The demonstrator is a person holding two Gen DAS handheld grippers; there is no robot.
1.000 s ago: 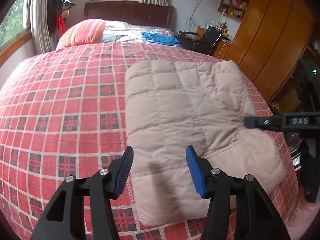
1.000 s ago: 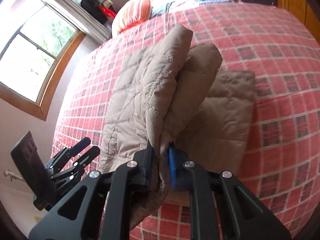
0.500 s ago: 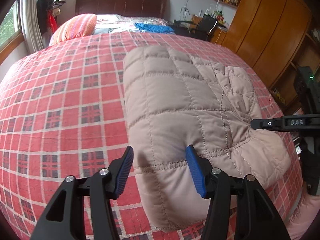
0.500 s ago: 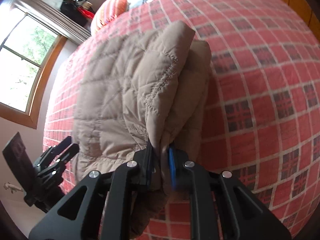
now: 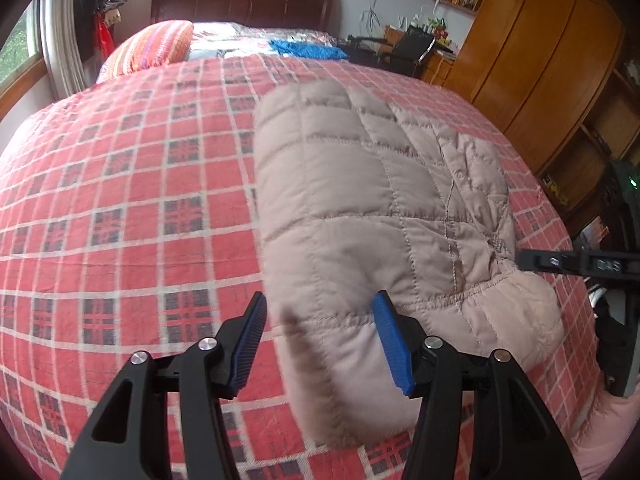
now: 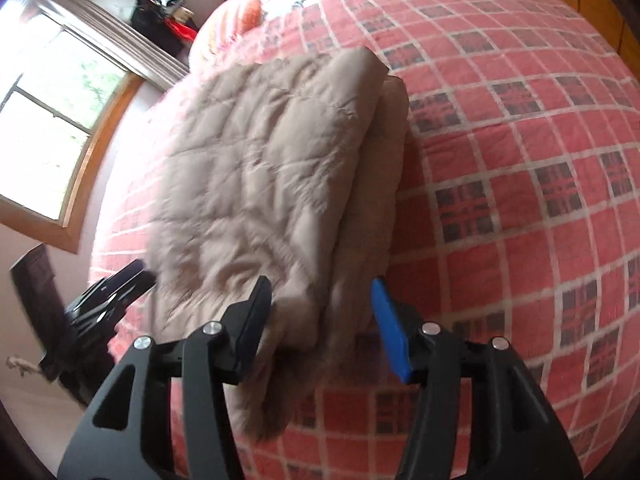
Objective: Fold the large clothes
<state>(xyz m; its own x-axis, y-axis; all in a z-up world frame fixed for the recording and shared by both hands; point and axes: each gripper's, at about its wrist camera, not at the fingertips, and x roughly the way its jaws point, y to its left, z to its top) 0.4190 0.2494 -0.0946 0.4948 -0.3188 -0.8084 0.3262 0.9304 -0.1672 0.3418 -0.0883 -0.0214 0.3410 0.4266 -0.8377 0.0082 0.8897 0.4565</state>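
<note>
Now the left gripper (image 5: 318,340) has its jaws spread wide, with the near end of the puffy tan jacket (image 5: 372,200) between them, though whether they touch it is hard to tell. The right gripper (image 6: 322,320) has its jaws spread wide too, around the jacket's folded edge (this part looks blurry). The jacket lies folded on the red checked bed cover (image 5: 120,208). A striped pillow (image 5: 154,48) sits far back by the dark headboard (image 5: 244,4).
</note>
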